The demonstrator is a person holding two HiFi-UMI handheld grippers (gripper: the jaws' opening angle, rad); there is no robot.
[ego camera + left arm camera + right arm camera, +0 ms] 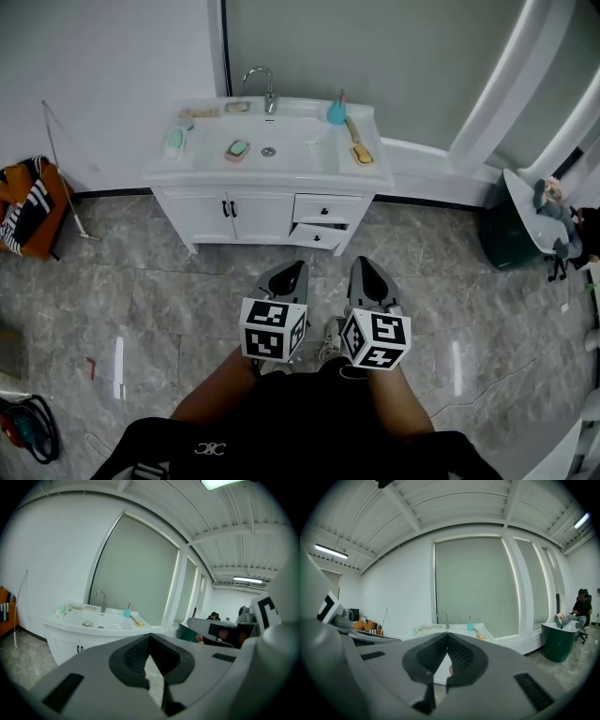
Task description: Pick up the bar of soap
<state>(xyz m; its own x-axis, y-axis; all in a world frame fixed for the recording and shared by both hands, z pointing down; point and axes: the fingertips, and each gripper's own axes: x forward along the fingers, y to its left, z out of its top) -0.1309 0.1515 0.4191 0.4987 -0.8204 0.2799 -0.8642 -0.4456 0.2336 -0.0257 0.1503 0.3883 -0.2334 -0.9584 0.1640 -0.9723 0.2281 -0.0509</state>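
Left claw is pinched to a point, tips meeting, nothing between them. Right claw sits just beside it, pinched the same and equally empty. That's two claws, both held out over the grey floor, well apart from the white table ahead.

On that table, left to right: one green bar of soap on the left rim, a second green bar on a pink dish inside the basin, one tap at the back, one blue bottle, one yellow brush. Two small flat pieces behind the left bar are too small to tell. Below, one drawer stands ajar.
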